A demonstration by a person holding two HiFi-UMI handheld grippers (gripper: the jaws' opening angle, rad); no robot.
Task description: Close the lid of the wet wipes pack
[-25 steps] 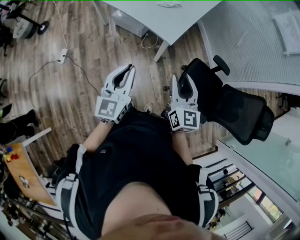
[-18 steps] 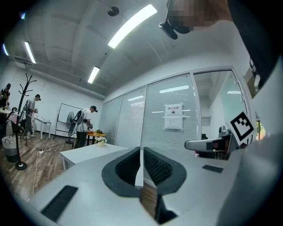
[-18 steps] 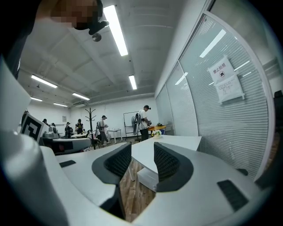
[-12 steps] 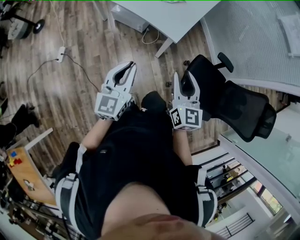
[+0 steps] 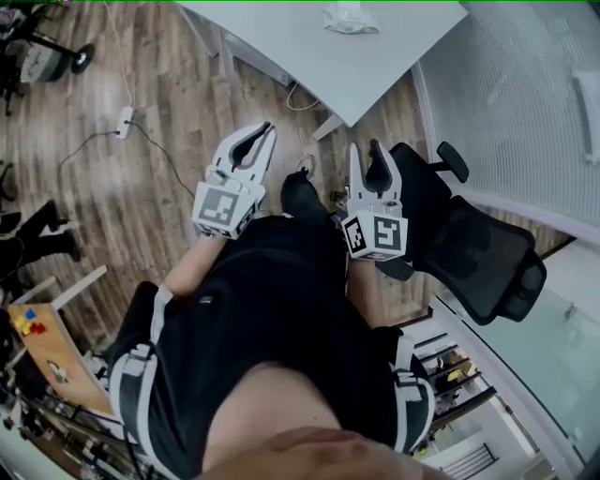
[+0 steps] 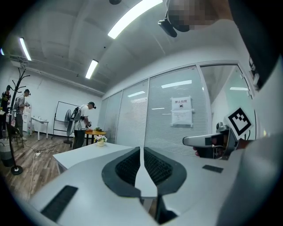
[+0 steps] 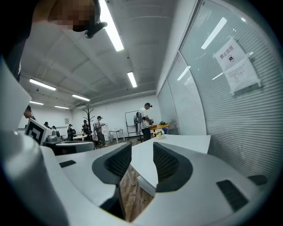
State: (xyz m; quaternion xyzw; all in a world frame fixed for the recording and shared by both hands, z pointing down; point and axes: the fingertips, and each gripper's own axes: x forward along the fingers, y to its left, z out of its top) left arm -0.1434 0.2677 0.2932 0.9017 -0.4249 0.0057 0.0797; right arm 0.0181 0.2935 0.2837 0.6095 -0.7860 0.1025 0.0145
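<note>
A small whitish-green pack (image 5: 350,17) lies on the white table (image 5: 319,56) at the top of the head view; it is too small to tell how its lid stands. It also shows far off on the table (image 6: 101,140), (image 7: 159,132). Both grippers are held level in front of the person's torso, well short of the table. My left gripper (image 5: 257,139) is shut and empty, its pads meeting along a line (image 6: 140,152). My right gripper (image 5: 367,155) stands open with nothing between its fingers (image 7: 142,152).
A black office chair (image 5: 469,244) stands just right of the right gripper. A glass partition (image 5: 525,84) runs along the right. A power strip (image 5: 124,114) and cables lie on the wooden floor. A small wooden table with coloured blocks (image 5: 37,347) stands at the left. People stand in the far room.
Both grippers and the person have travelled forward toward the white table, which now shows more fully with the pack on it. The chair has slid to the right. Jaws unchanged.
</note>
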